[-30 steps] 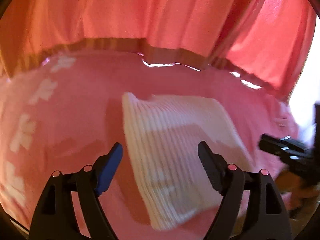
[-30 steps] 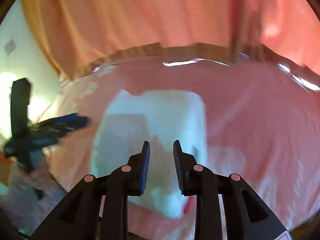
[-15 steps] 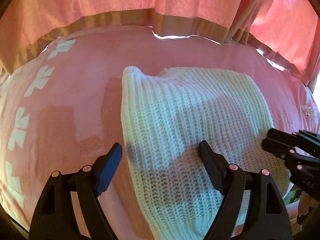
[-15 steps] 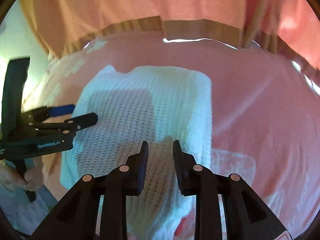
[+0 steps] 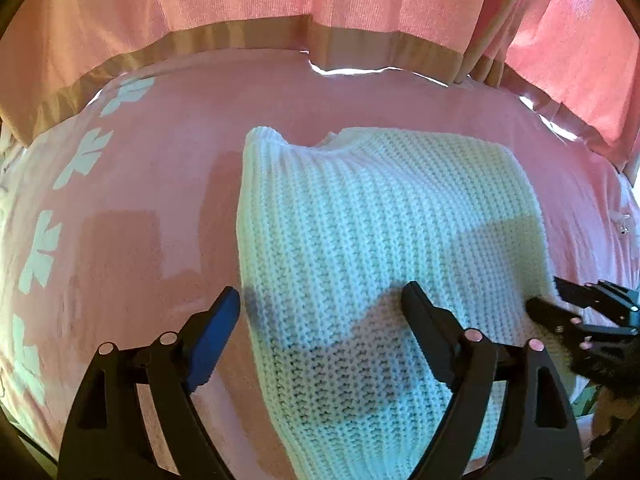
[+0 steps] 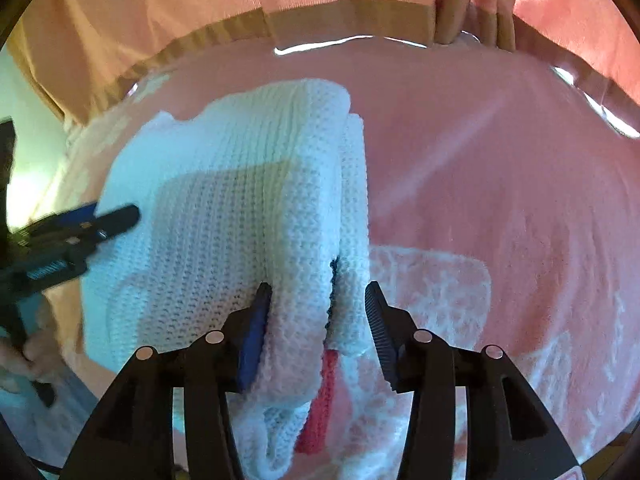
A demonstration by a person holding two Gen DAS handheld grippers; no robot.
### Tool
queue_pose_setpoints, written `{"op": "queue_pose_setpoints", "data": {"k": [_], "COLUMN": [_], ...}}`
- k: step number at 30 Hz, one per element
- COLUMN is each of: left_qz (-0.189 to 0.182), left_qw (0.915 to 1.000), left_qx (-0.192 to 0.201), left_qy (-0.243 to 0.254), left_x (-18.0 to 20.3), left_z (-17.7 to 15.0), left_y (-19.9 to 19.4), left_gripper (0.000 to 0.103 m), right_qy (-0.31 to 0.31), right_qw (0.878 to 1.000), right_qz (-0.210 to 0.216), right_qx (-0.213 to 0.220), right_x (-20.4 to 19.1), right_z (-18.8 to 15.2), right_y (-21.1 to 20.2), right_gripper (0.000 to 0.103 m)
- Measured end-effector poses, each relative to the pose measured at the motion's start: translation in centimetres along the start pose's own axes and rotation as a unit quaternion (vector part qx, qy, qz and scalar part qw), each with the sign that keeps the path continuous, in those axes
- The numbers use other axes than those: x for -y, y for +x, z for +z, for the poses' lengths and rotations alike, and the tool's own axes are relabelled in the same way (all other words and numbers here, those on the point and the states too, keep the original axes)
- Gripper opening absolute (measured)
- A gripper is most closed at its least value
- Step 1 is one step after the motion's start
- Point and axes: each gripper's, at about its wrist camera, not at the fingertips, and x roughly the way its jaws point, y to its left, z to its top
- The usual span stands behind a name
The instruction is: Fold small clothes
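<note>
A white knit sweater (image 5: 380, 240) lies folded on the pink bedspread (image 5: 140, 220). My left gripper (image 5: 320, 308) hangs just above the sweater's near left edge. Its jaws are wide and opening, one finger over the bedspread and the other over the knit, neither pressing on anything. In the right wrist view, the sweater's (image 6: 240, 208) thick folded right edge sits between the fingers of my right gripper (image 6: 316, 304). Those jaws are opening: the left pad (image 6: 256, 320) lies against the knit, and the right one stands clear. Each gripper shows in the other's view, the right gripper (image 5: 576, 316) and the left gripper (image 6: 80, 232).
A pink curtain (image 5: 320, 0) with a tan hem hangs along the bed's far side. White flower prints (image 5: 40, 252) run down the bedspread's left. A red patch (image 6: 320, 400) shows under the sweater's near fold. A person's hand (image 6: 24, 356) holds the left gripper's handle.
Both grippers have come down and closer to the sweater. The right gripper's jaws have spread from a narrow gap, and the sweater's folded right edge now lies between them.
</note>
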Motion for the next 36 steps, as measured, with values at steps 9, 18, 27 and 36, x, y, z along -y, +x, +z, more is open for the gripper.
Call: {"op": "queue_pose_setpoints", "data": {"k": [9, 18, 27, 36], "left_qz": [-0.144, -0.215, -0.226, -0.299], "left_qw": [0.9818, 0.9470, 0.9544, 0.9506], "left_qx": [-0.008, -0.088, -0.076, 0.056], "left_qy": [-0.124, -0.222, -0.180, -0.062], "left_x": [-4.1, -7.3, -5.2, -2.4], "left_z": [-0.6, -2.6, -1.4, 2.4], "left_y": [-1.3, 3.7, 3.3, -9.8], "left_gripper": [0.092, 0.096, 0.057, 0.044], "right_qy": [0.041, 0.120, 0.137, 0.073], "right_qw": [0.999, 0.985, 0.974, 0.970], "right_qz": [0.014, 0.116, 0.179, 0.179], "right_qx": [0.021, -0.045, -0.026, 0.145], "right_x": [1.5, 3.5, 2.7, -1.8], "right_z": [0.9, 0.7, 1.5, 2.7], "right_y": [-0.8, 3.9, 2.7, -13.2], "right_gripper": [0.071, 0.087, 0.034, 0.030]}}
